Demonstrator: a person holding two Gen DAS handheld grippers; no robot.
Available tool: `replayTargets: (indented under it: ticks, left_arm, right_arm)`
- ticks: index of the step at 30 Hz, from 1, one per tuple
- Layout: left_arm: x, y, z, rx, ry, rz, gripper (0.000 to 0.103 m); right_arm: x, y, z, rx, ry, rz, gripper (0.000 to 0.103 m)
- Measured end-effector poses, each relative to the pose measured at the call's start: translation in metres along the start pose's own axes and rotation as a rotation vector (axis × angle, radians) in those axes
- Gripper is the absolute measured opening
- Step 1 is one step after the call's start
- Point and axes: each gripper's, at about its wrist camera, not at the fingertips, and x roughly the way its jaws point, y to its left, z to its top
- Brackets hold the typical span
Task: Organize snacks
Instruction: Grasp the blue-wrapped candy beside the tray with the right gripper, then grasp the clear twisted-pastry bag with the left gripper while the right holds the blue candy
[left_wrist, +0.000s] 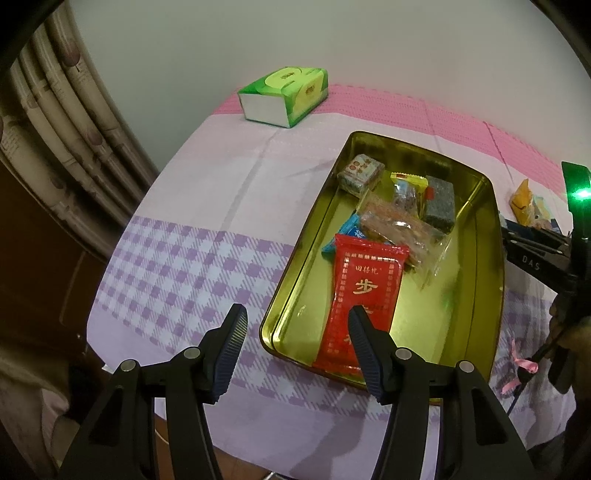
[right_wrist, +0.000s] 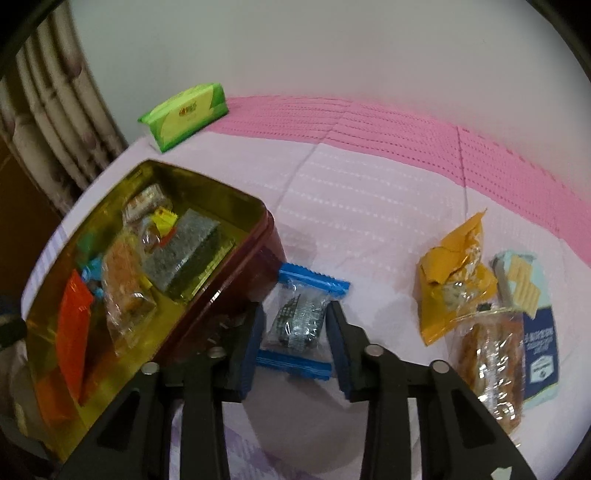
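Right wrist view: the blue-edged snack packet (right_wrist: 301, 317) is clamped between the right gripper (right_wrist: 295, 332) pads on the cloth, just beside the tin (right_wrist: 236, 236). Pick-up is judged in hand; a lift into the tin is required next. The left gripper (left_wrist: 297, 347) is held apart, empty, over the tin's near corner.

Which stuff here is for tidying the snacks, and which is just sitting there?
For the job:
gold tin
red packet and other snacks inside it
blue-edged snack, gripped by the right gripper
yellow bag, clear cake pack, blue wafer pack
left gripper, open

Just sitting there:
green tissue pack
curtain
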Motion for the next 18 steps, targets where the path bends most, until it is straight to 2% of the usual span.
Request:
replayTargets:
  ticks: [4, 7, 9, 10, 11, 15, 18]
  left_arm:
    - [0.0, 0.0, 0.0, 0.005, -0.01, 0.007, 0.058]
    - [-0.003, -0.002, -0.001, 0.013, -0.022, 0.009, 0.058]
    - [-0.007, -0.006, -0.002, 0.025, -0.037, 0.012, 0.058]
    - [-0.009, -0.008, -0.003, 0.037, -0.048, 0.019, 0.058]
    - [-0.012, -0.011, -0.004, 0.048, -0.056, 0.023, 0.058]
    - [-0.023, -0.024, -0.007, 0.101, -0.098, 0.021, 0.058]
    - [-0.036, -0.038, -0.009, 0.146, -0.12, -0.046, 0.058]
  right_arm:
    - [-0.012, -0.011, -0.011, 0.027, -0.007, 0.005, 0.023]
    - [-0.045, -0.018, -0.04, 0.05, -0.043, 0.012, 0.023]
    - [-0.07, -0.026, -0.065, 0.071, -0.064, -0.012, 0.023]
    - [-0.07, -0.026, -0.065, 0.071, -0.064, -0.012, 0.023]
    - [-0.092, -0.043, -0.092, 0.104, -0.073, -0.058, 0.023]
    - [-0.128, -0.103, -0.145, 0.222, -0.07, -0.19, 0.023]
    - [-0.148, -0.145, -0.177, 0.295, -0.079, -0.292, 0.023]
